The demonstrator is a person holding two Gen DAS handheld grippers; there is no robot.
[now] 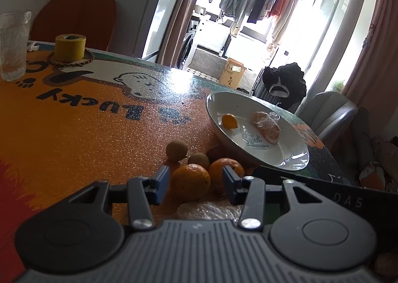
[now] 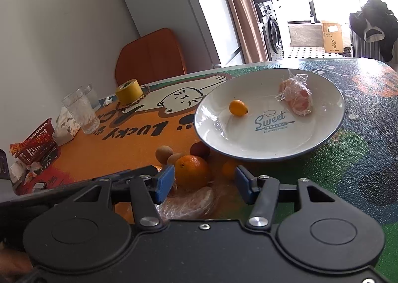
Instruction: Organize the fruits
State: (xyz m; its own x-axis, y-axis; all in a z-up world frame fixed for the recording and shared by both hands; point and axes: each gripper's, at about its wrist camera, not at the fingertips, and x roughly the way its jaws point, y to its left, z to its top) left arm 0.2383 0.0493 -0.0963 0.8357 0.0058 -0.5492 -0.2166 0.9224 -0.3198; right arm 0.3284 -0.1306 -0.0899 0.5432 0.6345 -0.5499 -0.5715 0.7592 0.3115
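A white plate (image 2: 323, 131) marked "Sweet" holds a small kumquat (image 2: 238, 107) and a plastic-wrapped peeled orange (image 2: 297, 98); the plate also shows in the left wrist view (image 1: 291, 156). Beside it on the table lie oranges (image 1: 190, 182) (image 1: 219, 171), brown longans (image 1: 176, 150) and a wrapped peeled piece (image 2: 189, 202). My left gripper (image 1: 196, 184) is open, with an orange between its fingers, not clamped. My right gripper (image 2: 204, 184) is open just above an orange (image 2: 191, 171) and the wrapped piece.
A yellow tape roll (image 2: 128, 93), bead bracelet (image 1: 72, 61), drinking glasses (image 2: 80, 114) and a red basket (image 2: 37, 141) stand at the table's far side. An orange chair (image 2: 151, 55) and a grey chair (image 1: 328, 114) flank the table.
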